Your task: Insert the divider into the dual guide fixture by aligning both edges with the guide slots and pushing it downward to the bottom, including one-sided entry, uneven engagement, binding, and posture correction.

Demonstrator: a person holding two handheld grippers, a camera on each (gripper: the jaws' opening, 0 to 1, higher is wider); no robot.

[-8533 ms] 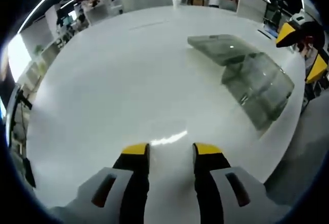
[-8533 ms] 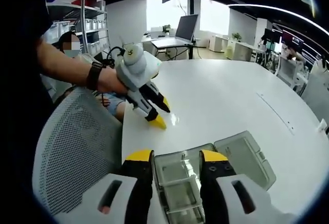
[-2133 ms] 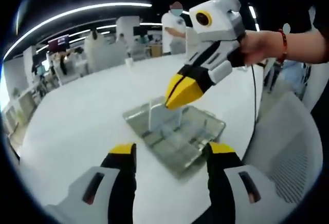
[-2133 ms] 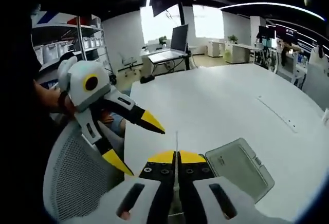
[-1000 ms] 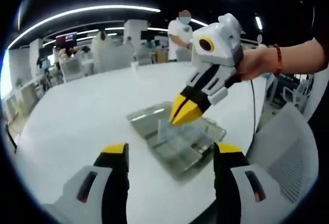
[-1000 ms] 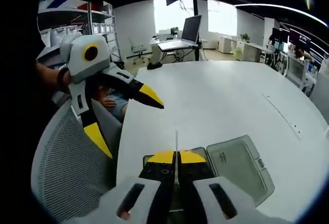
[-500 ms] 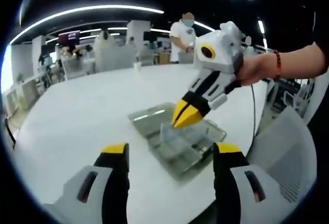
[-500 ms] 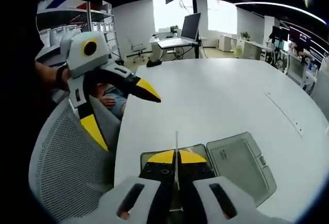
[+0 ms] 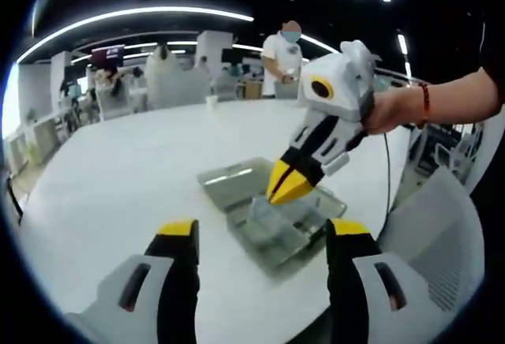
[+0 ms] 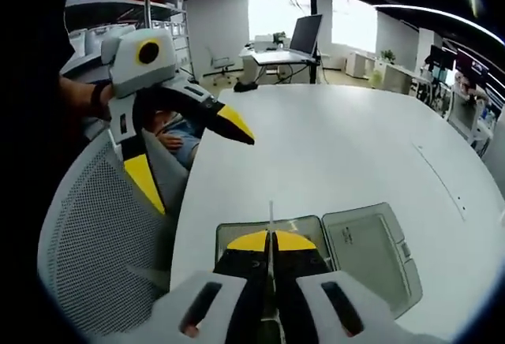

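A clear plastic fixture box (image 9: 286, 241) lies on the white table (image 9: 118, 170) with its lid (image 9: 225, 182) folded open beside it. My right gripper (image 9: 289, 186) comes down from the right, shut on a thin clear divider (image 9: 262, 208) whose lower edge is inside the box. In the right gripper view the right gripper (image 10: 269, 241) pinches the divider (image 10: 270, 216), seen edge-on, above the box (image 10: 230, 232) and the lid (image 10: 367, 253). My left gripper (image 9: 262, 230) stands open on the near side of the box, holding nothing; it is also seen in the air, the left gripper (image 10: 189, 155).
A grey mesh chair (image 10: 95, 241) stands at the table's near edge, the same chair (image 9: 442, 233) seen at the right. A person (image 9: 288, 52) stands behind the table. A desk with a monitor (image 10: 304, 32) is farther off. Bare table (image 10: 339, 147) spreads beyond the box.
My right gripper has come down with the divider, from above the box to inside it. My left gripper stays open near the box.
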